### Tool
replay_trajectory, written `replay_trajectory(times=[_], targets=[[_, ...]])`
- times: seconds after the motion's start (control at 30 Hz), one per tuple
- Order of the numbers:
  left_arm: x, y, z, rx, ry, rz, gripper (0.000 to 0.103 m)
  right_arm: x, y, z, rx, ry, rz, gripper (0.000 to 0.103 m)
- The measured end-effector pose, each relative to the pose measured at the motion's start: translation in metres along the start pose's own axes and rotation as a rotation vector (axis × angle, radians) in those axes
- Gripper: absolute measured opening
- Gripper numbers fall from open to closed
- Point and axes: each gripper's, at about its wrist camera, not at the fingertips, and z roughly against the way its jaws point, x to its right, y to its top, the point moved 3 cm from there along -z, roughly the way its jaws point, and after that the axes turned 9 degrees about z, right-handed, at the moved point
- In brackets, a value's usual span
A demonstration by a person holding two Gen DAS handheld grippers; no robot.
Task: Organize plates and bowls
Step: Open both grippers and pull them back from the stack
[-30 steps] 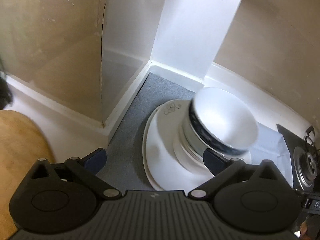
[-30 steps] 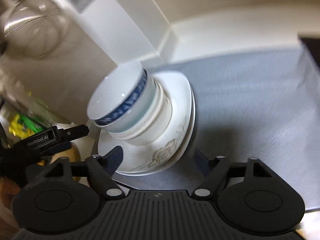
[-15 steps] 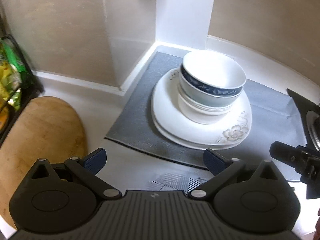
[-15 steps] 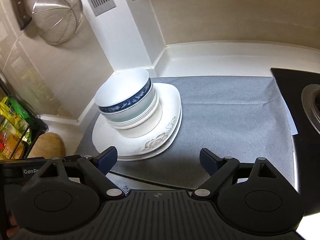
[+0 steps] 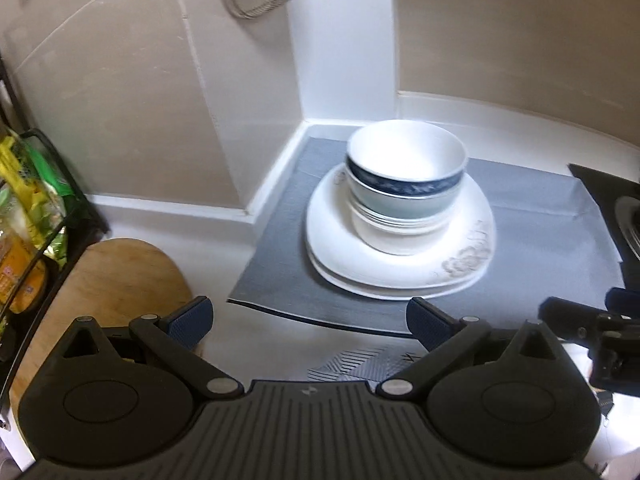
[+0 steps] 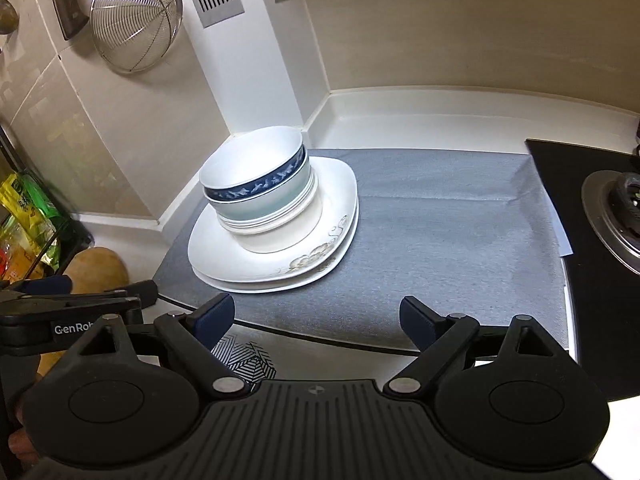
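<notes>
A stack of bowls, its top bowl (image 5: 406, 160) white with a dark blue patterned band, sits on stacked white square plates (image 5: 400, 268) with a flower print. In the right wrist view the same bowl (image 6: 252, 168) and plates (image 6: 276, 264) rest on a grey mat (image 6: 440, 240) in the counter corner. My left gripper (image 5: 308, 318) stands open and empty, short of the stack. My right gripper (image 6: 316, 318) is open too, nothing between its fingers, back from the plates over the mat's near edge. Each gripper shows at the edge of the other's view.
A wooden board (image 5: 120, 280) lies left of the mat, beside a black rack of snack packets (image 5: 32, 208). A wire strainer (image 6: 134, 26) and a cleaver (image 6: 66, 0) hang on the wall. A black hob with a burner (image 6: 616, 216) borders the mat's right side.
Both grippers have drawn back from the stack, which now looks smaller and farther off. The views have rolled level. The bowls and plates stay put on the mat.
</notes>
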Motion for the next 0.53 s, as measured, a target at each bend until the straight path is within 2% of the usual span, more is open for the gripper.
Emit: replay_trajectory(times=[0.13,0.53], targets=[[0.010,-0.004,0.003,-0.005,-0.020,-0.038,0.103,0.000,-0.002,0.005,0.012,-0.002,0.002,0.091],[0.013,-0.004,0.002,-0.016,-0.021,-0.038,0.103,0.004,-0.001,0.004,0.011,0.001,-0.008,0.091]])
